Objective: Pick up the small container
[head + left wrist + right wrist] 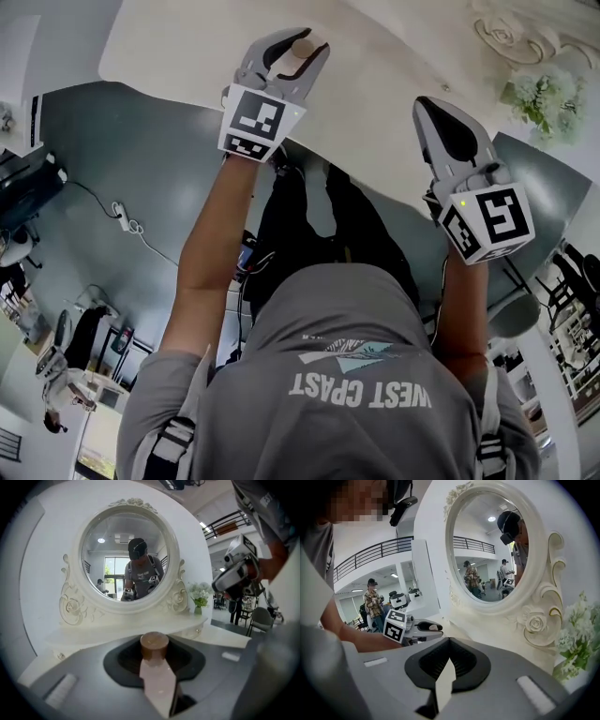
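Observation:
The small container [302,49], with a round brown top and a pale body, sits between the tips of my left gripper [296,43], which is shut on it above the white dressing table [178,56]. In the left gripper view the container [154,645] stands upright between the jaws, its brown top facing the camera. My right gripper [431,108] hangs to the right over the table's front edge, jaws together and holding nothing. In the right gripper view the right gripper [449,643] shows only a thin sliver between its jaws.
An ornate round mirror [126,559] stands at the back of the table. A small vase of pale flowers [546,98] is at the far right. The grey floor, a dark chair [319,225] under the table and other people lie around.

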`<action>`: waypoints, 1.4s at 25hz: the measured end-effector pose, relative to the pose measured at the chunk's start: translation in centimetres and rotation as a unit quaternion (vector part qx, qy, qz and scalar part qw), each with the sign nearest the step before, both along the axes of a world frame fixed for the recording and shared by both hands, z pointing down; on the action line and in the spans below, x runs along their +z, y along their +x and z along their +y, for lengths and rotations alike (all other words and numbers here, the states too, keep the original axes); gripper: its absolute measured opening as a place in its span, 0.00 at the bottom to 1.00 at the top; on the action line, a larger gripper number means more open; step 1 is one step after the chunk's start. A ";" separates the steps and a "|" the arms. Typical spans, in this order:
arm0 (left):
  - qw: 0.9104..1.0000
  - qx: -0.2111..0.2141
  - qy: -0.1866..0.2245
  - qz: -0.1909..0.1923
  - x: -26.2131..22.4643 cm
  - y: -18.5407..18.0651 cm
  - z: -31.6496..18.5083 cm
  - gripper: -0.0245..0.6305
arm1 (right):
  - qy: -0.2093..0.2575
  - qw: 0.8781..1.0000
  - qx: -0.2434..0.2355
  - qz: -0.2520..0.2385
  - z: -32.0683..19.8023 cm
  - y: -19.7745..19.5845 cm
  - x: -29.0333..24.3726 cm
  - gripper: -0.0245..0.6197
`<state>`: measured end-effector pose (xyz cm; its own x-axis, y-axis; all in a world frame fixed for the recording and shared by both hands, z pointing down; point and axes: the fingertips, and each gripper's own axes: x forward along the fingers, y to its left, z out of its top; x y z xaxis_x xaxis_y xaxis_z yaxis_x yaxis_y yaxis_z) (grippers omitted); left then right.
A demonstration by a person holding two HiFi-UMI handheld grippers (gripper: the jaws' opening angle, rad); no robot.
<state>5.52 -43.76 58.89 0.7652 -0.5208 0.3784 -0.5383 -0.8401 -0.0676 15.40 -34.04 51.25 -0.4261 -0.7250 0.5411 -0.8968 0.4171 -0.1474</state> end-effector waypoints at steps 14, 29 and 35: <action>0.998 -0.022 0.064 -0.007 -16.3 -9.6 3.8 0.22 | 0.105 0.993 -0.055 0.007 -2.1 -4.2 -10.4 0.04; 0.992 -0.056 0.117 -0.013 -27.1 -18.1 7.9 0.22 | 0.176 0.978 -0.109 0.011 -3.5 -11.0 -17.2 0.04; 0.989 -0.065 0.130 -0.025 -30.0 -18.5 10.4 0.22 | 0.197 0.973 -0.116 0.012 -2.1 -10.6 -19.5 0.04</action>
